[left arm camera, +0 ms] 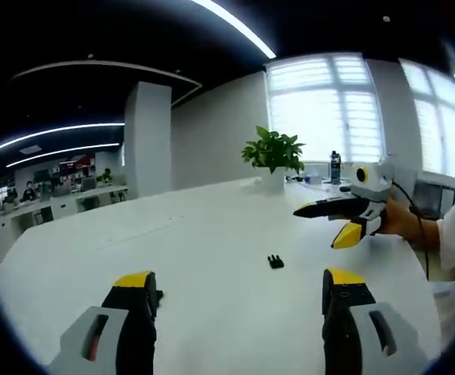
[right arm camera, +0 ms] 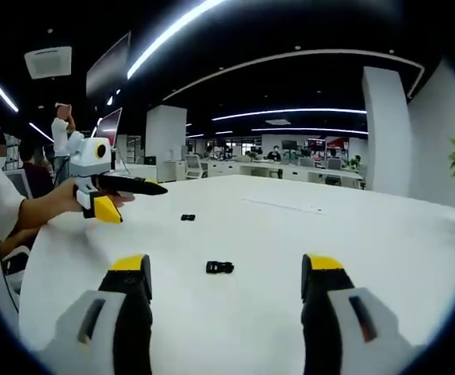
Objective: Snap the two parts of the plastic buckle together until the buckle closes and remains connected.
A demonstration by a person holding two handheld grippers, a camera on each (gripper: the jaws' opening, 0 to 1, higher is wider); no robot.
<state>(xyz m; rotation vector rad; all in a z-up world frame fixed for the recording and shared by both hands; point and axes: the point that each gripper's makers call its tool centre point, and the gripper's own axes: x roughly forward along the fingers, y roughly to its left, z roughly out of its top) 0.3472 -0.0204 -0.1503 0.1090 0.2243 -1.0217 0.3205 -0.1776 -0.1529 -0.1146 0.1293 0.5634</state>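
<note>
Two small black buckle parts lie apart on the white table (left arm camera: pixel 211 226). In the left gripper view one buckle part (left arm camera: pixel 275 261) sits ahead of my open left gripper (left arm camera: pixel 239 283), and a dark bit (left arm camera: pixel 158 295) peeks out beside its left finger. My right gripper (left arm camera: pixel 326 223) hovers open at the right, held by a hand, with nothing in it. In the right gripper view the near buckle part (right arm camera: pixel 219 267) lies ahead between the fingers of the open right gripper (right arm camera: pixel 225 269). The far buckle part (right arm camera: pixel 187 217) rests beyond it, close to the open left gripper (right arm camera: pixel 137 201).
A potted plant (left arm camera: pixel 272 152) and a dark bottle (left arm camera: pixel 335 166) stand at the table's far edge by the windows. A white pillar (left arm camera: pixel 147 137) rises behind. Office desks with seated people (right arm camera: pixel 289 168) fill the background; a person (right arm camera: pixel 59 133) stands at the far left.
</note>
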